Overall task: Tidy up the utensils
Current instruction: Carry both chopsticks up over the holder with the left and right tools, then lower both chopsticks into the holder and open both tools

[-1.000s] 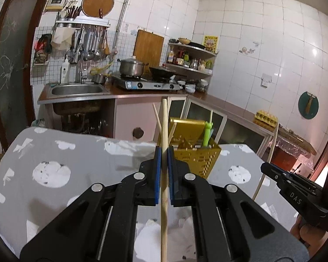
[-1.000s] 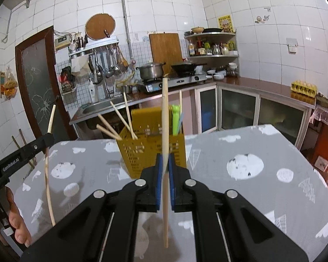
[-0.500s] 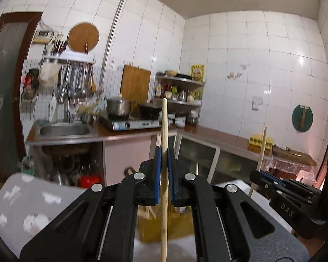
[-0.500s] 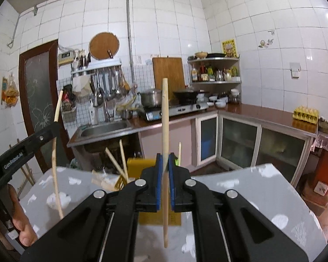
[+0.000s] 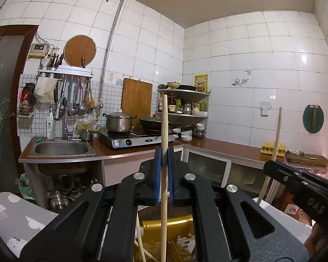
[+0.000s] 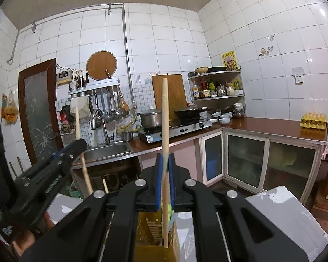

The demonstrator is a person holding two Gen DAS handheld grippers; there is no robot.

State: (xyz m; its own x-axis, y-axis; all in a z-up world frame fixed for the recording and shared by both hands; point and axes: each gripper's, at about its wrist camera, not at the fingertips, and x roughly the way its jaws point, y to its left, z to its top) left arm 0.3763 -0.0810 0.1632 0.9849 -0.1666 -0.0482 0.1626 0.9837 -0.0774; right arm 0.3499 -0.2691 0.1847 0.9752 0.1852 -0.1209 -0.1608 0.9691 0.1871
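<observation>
My left gripper (image 5: 164, 159) is shut on an upright wooden chopstick (image 5: 164, 131). Its lower end hangs over the yellow perforated utensil holder (image 5: 181, 240), which sits just below the fingers. My right gripper (image 6: 165, 163) is shut on another upright wooden chopstick (image 6: 165, 120). Its tip hangs just above the holder (image 6: 150, 229), beside a green utensil (image 6: 169, 209). The right gripper and its chopstick show at the right of the left wrist view (image 5: 295, 181). The left gripper shows at the left of the right wrist view (image 6: 54, 163).
The holder stands on a table with a grey patterned cloth (image 5: 15, 218) (image 6: 284, 214). More chopsticks lean in the holder (image 5: 140, 235). Behind are a sink (image 5: 61, 148), a stove with a pot (image 5: 120, 122), a corner shelf and a brown counter with an egg tray (image 6: 313, 120).
Both grippers have risen and come in over the holder with their chopsticks. The views have tilted up, so the holder dropped to the bottom edge and the table is mostly out of view.
</observation>
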